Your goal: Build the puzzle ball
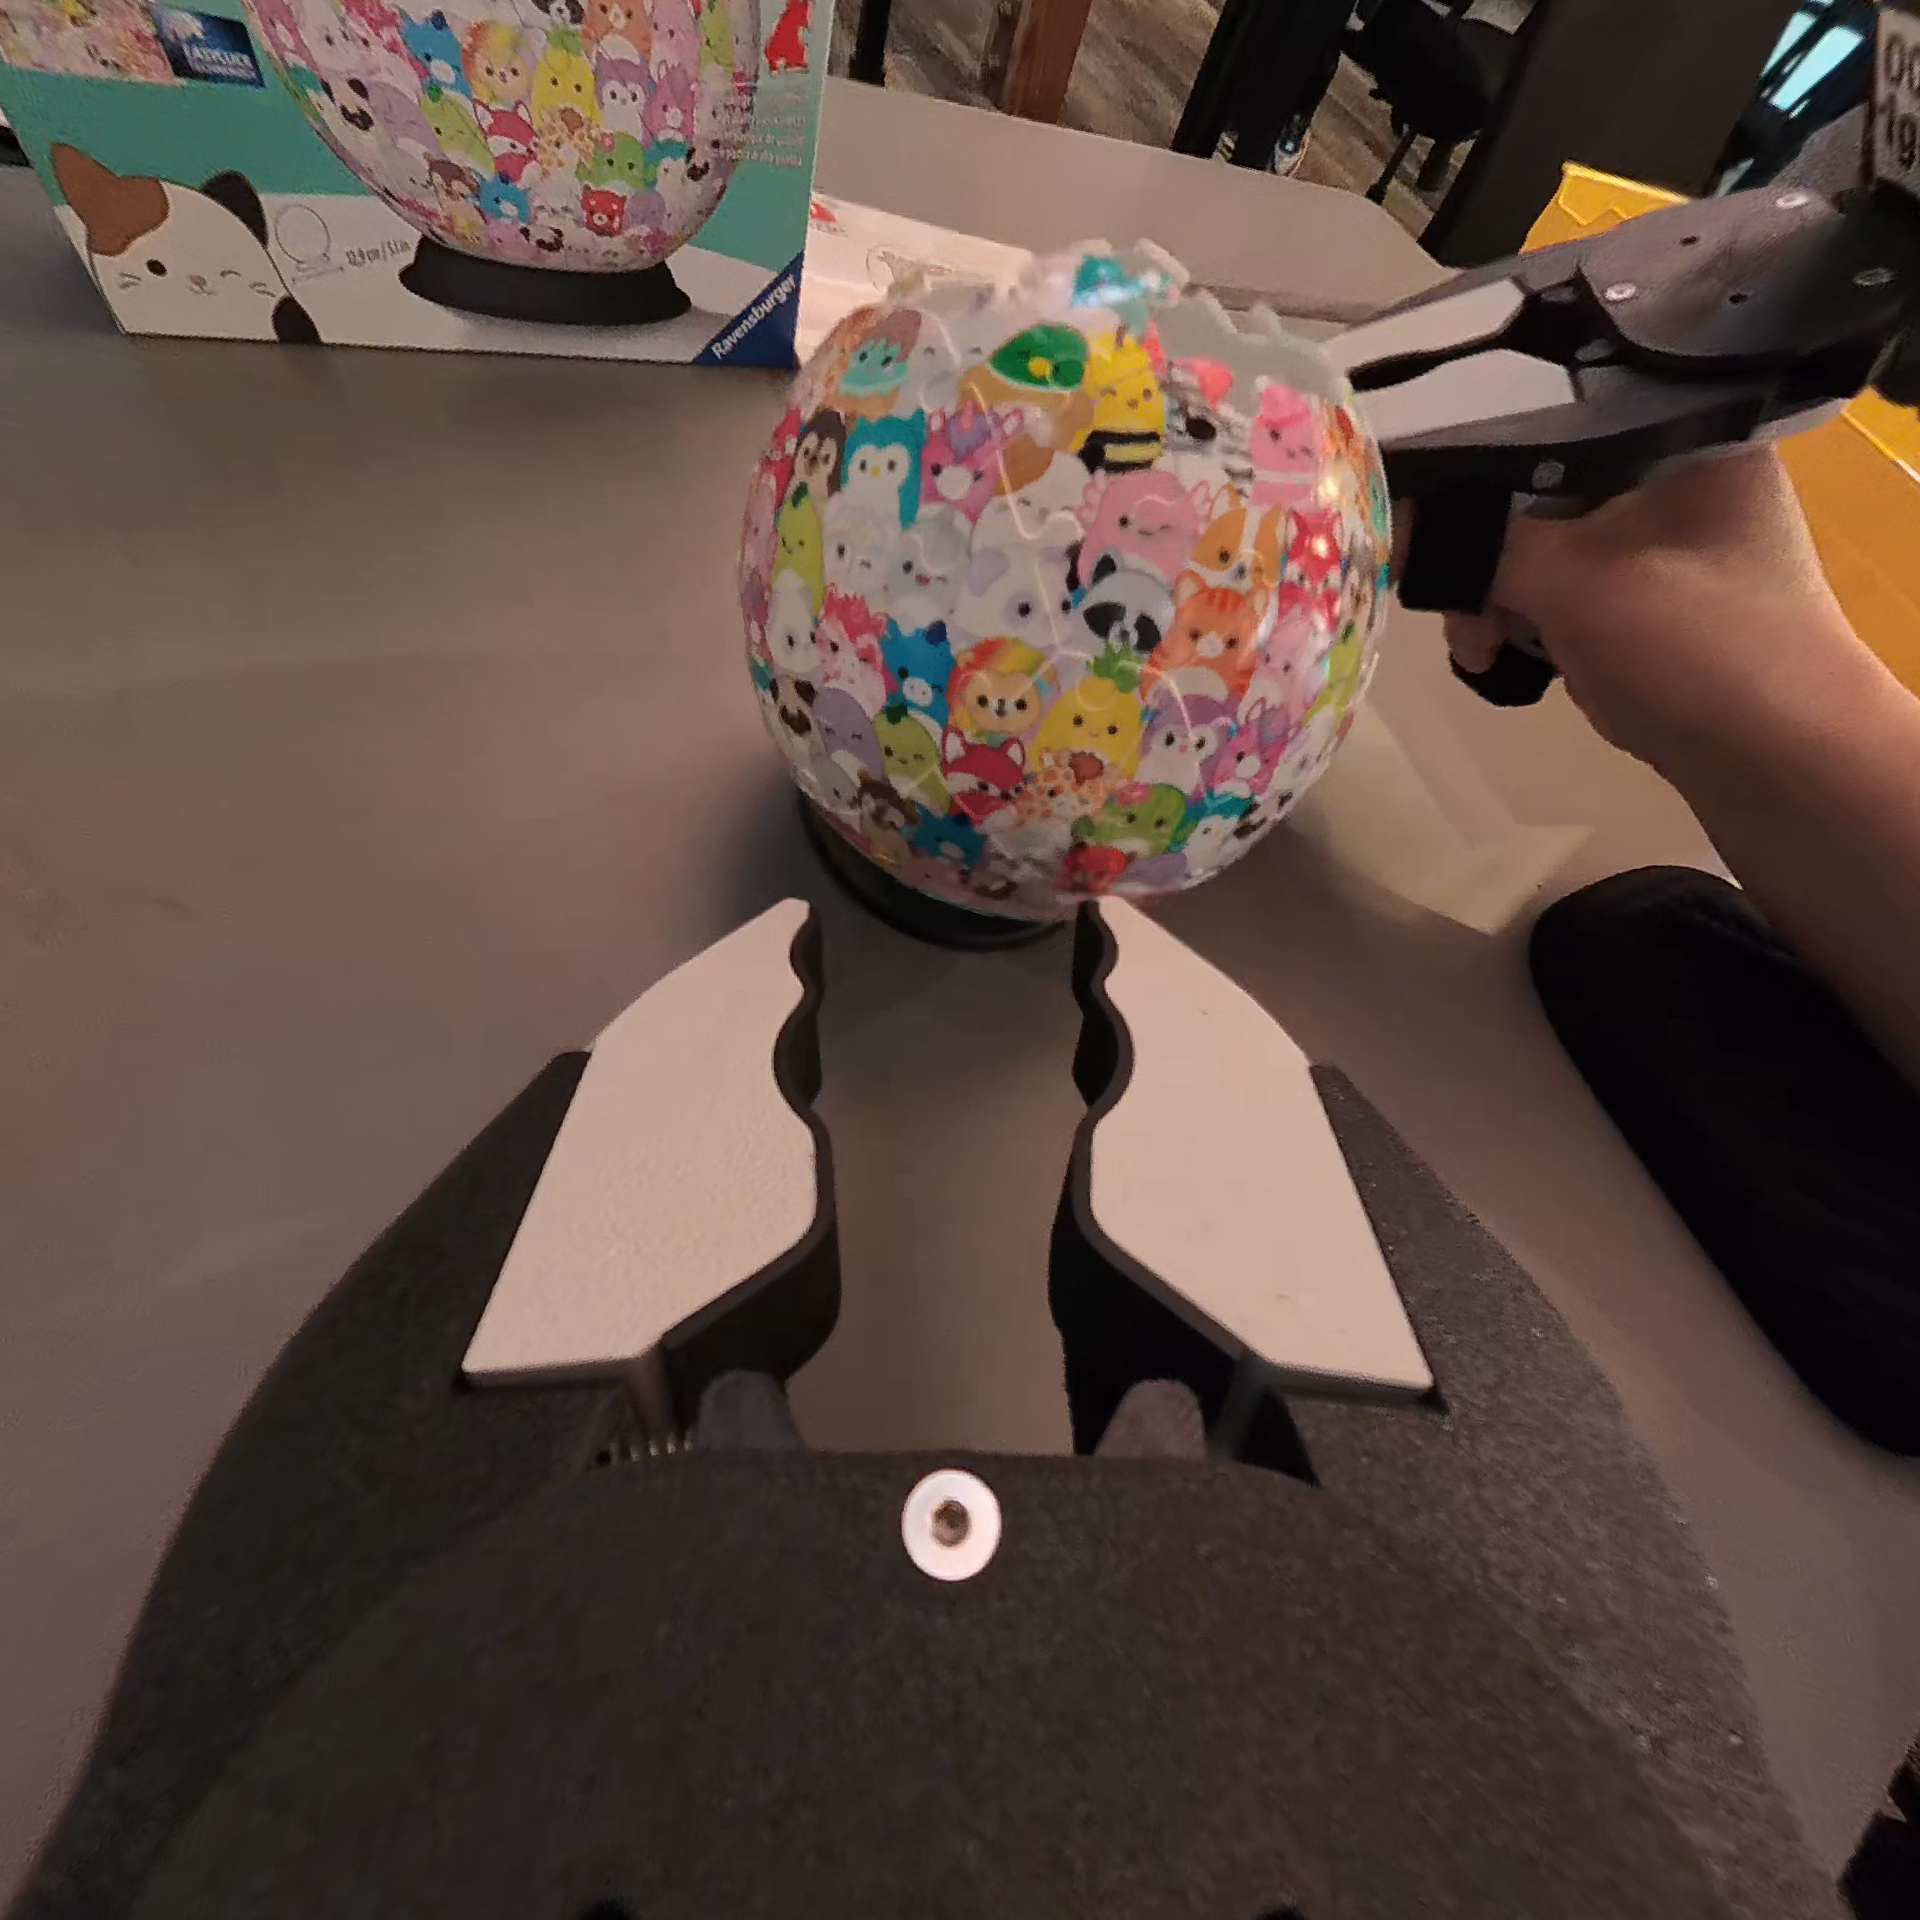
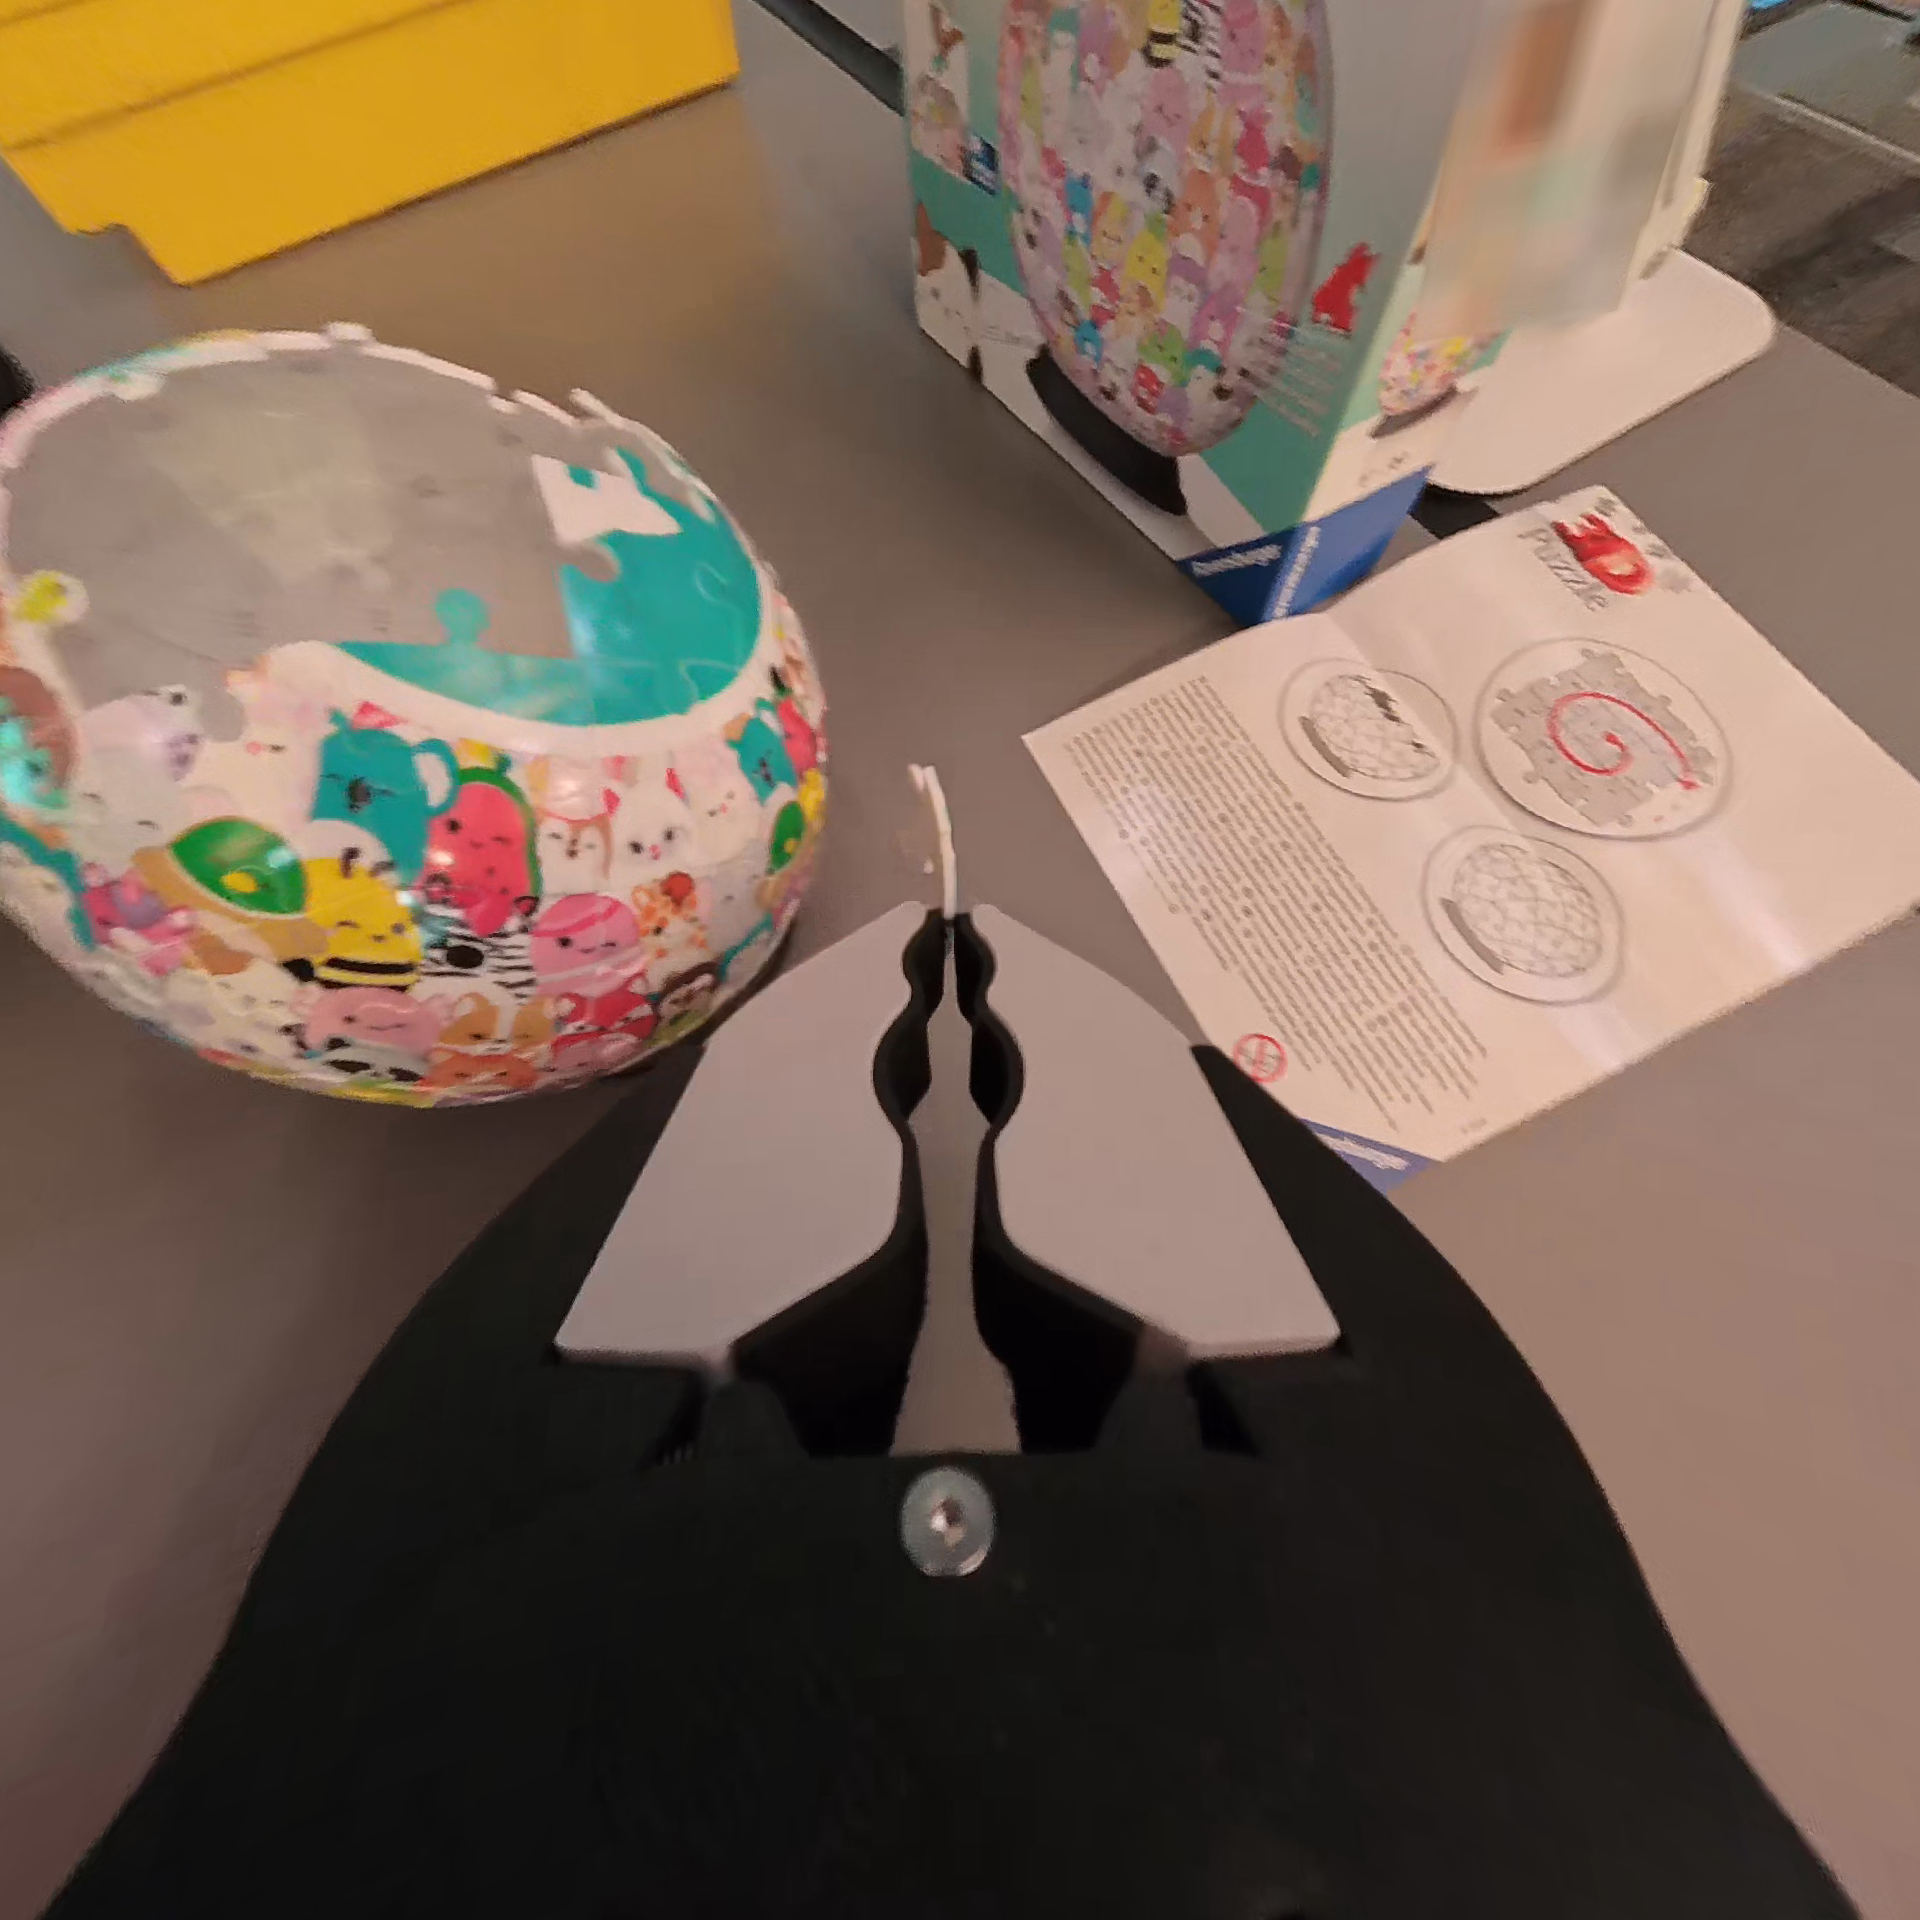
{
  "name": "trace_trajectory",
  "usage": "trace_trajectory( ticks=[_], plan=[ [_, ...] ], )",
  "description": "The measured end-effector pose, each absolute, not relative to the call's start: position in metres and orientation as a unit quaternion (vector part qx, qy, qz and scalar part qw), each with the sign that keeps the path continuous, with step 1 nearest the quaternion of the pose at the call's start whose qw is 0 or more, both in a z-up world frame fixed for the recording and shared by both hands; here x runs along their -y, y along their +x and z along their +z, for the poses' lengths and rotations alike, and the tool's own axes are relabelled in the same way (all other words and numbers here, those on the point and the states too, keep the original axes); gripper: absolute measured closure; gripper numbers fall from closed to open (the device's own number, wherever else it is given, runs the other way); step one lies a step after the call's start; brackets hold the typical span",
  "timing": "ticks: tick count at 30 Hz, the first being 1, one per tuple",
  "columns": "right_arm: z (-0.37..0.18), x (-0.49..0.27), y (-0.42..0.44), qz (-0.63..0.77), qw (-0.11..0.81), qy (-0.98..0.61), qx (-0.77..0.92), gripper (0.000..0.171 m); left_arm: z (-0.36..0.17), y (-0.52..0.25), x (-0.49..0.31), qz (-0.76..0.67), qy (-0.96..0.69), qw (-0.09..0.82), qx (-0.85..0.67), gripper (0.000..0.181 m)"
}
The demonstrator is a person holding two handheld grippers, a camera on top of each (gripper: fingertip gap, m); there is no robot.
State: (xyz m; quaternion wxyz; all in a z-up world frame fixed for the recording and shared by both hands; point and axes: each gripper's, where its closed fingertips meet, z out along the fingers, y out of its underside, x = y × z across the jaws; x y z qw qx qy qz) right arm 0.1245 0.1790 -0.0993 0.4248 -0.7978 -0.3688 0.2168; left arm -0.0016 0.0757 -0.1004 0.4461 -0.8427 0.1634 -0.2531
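The puzzle ball (image 1: pixel 1060 592), covered in bright cartoon animals, stands on a black ring stand (image 1: pixel 914 914) on the grey table. Its top is open, with a jagged edge of pieces; the right wrist view shows the ball (image 2: pixel 416 831) with its grey inside. My left gripper (image 1: pixel 943 914) is open and empty, just in front of the stand. My right gripper (image 2: pixel 948 914) is shut on a thin white puzzle piece (image 2: pixel 940 831), held edge-on to the right of the ball. In the left wrist view the right gripper (image 1: pixel 1361 384) hovers at the ball's upper right.
The puzzle box (image 1: pixel 436 177) stands at the back left of the table; it also shows in the right wrist view (image 2: pixel 1174 270). An instruction sheet (image 2: pixel 1475 821) lies right of the ball. A yellow bin (image 2: pixel 343 114) sits at the far side. A person's arm (image 1: pixel 1714 665) holds the right gripper. There is about 15 cm between the tips of the two grippers.
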Motion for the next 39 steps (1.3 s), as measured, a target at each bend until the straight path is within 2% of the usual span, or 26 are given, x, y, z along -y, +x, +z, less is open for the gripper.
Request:
trace_trajectory(
  ticks=[6, 11, 14, 22, 26, 28, 30, 32, 35, 39],
  plan=[
    [-0.107, -0.14, 0.161, 0.167, 0.387, -0.833, 0.359, 0.168, -0.109, 0.002, -0.023, -0.297, -0.846, 0.401, -0.19, 0.136],
    [-0.116, -0.072, 0.172, 0.005, 0.408, -0.784, 0.467, 0.168, -0.118, -0.007, 0.014, -0.252, -0.856, 0.392, -0.225, 0.138],
    [-0.13, -0.045, 0.159, -0.039, 0.396, -0.762, 0.512, 0.168, -0.118, -0.009, 0.019, -0.237, -0.858, 0.393, -0.23, 0.138],
    [-0.127, 0.003, 0.143, 0.151, 0.335, -0.773, 0.517, 0.147, -0.116, -0.017, 0.025, -0.249, -0.859, 0.392, -0.216, 0.137],
    [-0.082, -0.057, 0.158, 0.216, 0.412, -0.74, 0.486, 0.147, -0.109, -0.005, 0.011, -0.27, -0.848, 0.402, -0.216, 0.138],
    [-0.08, -0.093, 0.152, 0.239, 0.434, -0.699, 0.515, 0.139, -0.106, 0.006, -0.004, -0.267, -0.843, 0.412, -0.221, 0.137],
    [-0.09, -0.113, 0.142, 0.261, 0.426, -0.666, 0.554, 0.135, -0.099, 0.017, -0.019, -0.265, -0.833, 0.432, -0.221, 0.134],
    [-0.105, -0.128, 0.134, 0.248, 0.41, -0.65, 0.59, 0.117, -0.092, 0.024, -0.03, -0.262, -0.823, 0.454, -0.22, 0.125],
    [-0.123, -0.142, 0.12, 0.224, 0.388, -0.627, 0.638, 0.106, -0.086, 0.026, -0.045, -0.235, -0.813, 0.483, -0.227, 0.1],
    [-0.143, -0.15, 0.11, 0.206, 0.353, -0.613, 0.677, 0.094, -0.079, 0.028, -0.057, -0.219, -0.803, 0.499, -0.239, 0.097]
  ],
)
